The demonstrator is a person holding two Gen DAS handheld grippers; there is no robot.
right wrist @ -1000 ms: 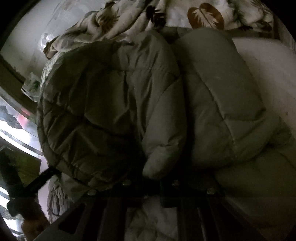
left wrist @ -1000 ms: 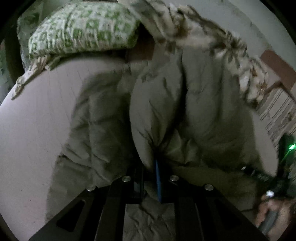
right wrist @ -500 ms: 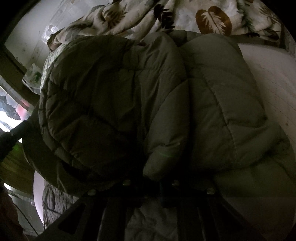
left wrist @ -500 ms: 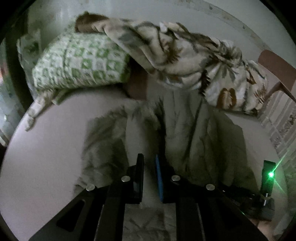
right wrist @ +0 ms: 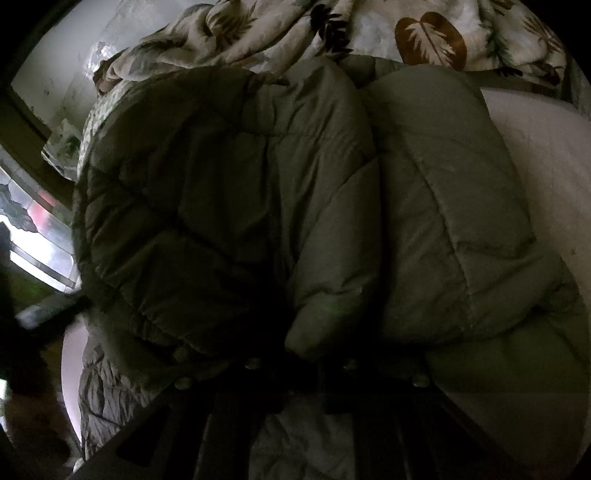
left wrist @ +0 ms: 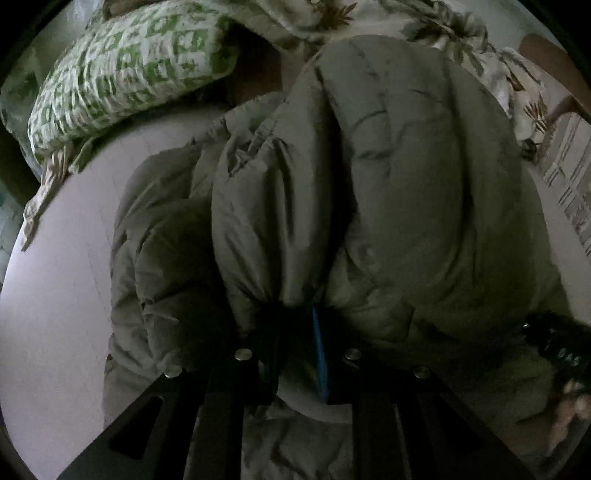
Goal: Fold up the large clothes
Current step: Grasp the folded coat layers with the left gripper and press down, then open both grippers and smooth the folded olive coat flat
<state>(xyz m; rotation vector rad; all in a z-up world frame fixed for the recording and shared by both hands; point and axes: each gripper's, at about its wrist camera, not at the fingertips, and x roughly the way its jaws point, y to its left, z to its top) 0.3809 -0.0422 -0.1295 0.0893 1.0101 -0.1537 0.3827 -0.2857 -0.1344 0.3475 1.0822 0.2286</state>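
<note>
A large olive-grey puffer jacket (left wrist: 388,192) lies bunched on a pale bed sheet (left wrist: 51,295). My left gripper (left wrist: 295,332) is shut on a gathered fold of the jacket, which bulges up right in front of the camera. In the right wrist view the same jacket (right wrist: 229,206) fills the frame, with a padded sleeve (right wrist: 332,266) hanging toward my right gripper (right wrist: 299,365). That gripper is shut on jacket fabric, its fingers dark and mostly buried. The right gripper body shows at the left view's lower right (left wrist: 557,350).
A green-and-white patterned pillow (left wrist: 122,70) lies at the bed's far left. A leaf-print blanket (right wrist: 369,33) is heaped behind the jacket. A wooden chair (left wrist: 550,70) stands at the far right. A window (right wrist: 33,236) is at the left.
The left gripper, which stood back from the flattened jacket half a second ago, is again close in with fabric bunched between its fingers. The right view has barely shifted.
</note>
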